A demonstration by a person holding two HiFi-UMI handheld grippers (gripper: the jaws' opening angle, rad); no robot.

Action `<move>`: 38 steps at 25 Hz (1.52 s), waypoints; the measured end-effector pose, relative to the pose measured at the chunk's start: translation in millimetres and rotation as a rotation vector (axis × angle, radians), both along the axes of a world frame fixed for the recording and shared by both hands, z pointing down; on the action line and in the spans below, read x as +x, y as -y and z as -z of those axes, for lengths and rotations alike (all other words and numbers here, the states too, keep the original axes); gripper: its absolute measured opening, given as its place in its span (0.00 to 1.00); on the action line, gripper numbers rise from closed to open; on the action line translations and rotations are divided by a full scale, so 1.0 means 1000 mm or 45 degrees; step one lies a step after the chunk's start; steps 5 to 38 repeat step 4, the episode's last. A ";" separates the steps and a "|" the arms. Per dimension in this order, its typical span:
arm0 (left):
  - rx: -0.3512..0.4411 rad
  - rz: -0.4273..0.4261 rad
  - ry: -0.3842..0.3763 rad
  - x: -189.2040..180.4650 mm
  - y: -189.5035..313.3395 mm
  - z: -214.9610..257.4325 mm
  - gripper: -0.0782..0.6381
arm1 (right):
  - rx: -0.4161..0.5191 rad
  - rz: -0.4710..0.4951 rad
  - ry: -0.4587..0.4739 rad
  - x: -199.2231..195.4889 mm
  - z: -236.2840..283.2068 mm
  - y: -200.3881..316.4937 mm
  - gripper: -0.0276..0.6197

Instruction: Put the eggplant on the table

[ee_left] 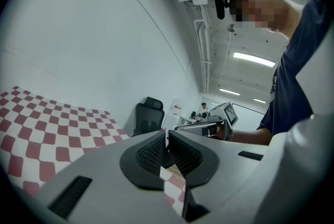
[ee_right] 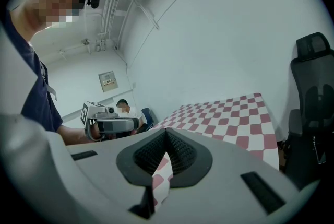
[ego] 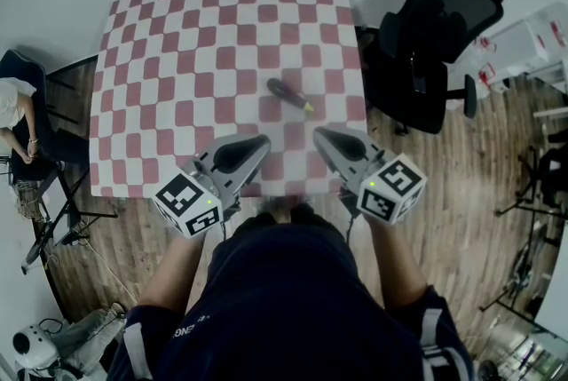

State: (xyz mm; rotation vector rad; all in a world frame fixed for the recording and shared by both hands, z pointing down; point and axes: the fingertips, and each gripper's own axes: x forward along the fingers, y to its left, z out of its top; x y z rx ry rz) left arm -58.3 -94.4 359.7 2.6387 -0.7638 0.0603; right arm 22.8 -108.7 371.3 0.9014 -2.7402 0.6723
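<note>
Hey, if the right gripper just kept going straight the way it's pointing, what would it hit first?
Probably the checkered tablecloth: the right gripper tilts slightly down over it. The eggplant lies close to that line, but depth is unclear, so it may be met first.

Bright, even light for me here. Long white ceiling strip lamps (ee_left: pixel 254 59) glow above my left claw (ee_left: pixel 166 135), and both gripper views bend hard into black corners.

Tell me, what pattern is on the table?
Red and white checks, like a chessboard. The table shows best in the head view.
</note>
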 end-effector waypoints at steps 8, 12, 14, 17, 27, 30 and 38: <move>-0.004 0.001 0.000 0.001 0.004 -0.002 0.16 | 0.016 0.015 -0.020 -0.002 0.001 0.002 0.07; -0.004 0.001 0.000 0.001 0.004 -0.002 0.16 | 0.016 0.015 -0.020 -0.002 0.001 0.002 0.07; -0.004 0.001 0.000 0.001 0.004 -0.002 0.16 | 0.016 0.015 -0.020 -0.002 0.001 0.002 0.07; -0.004 0.001 0.000 0.001 0.004 -0.002 0.16 | 0.016 0.015 -0.020 -0.002 0.001 0.002 0.07; -0.004 0.001 0.000 0.001 0.004 -0.002 0.16 | 0.016 0.015 -0.020 -0.002 0.001 0.002 0.07; -0.004 0.001 0.000 0.001 0.004 -0.002 0.16 | 0.016 0.015 -0.020 -0.002 0.001 0.002 0.07; -0.004 0.001 0.000 0.001 0.004 -0.002 0.16 | 0.016 0.015 -0.020 -0.002 0.001 0.002 0.07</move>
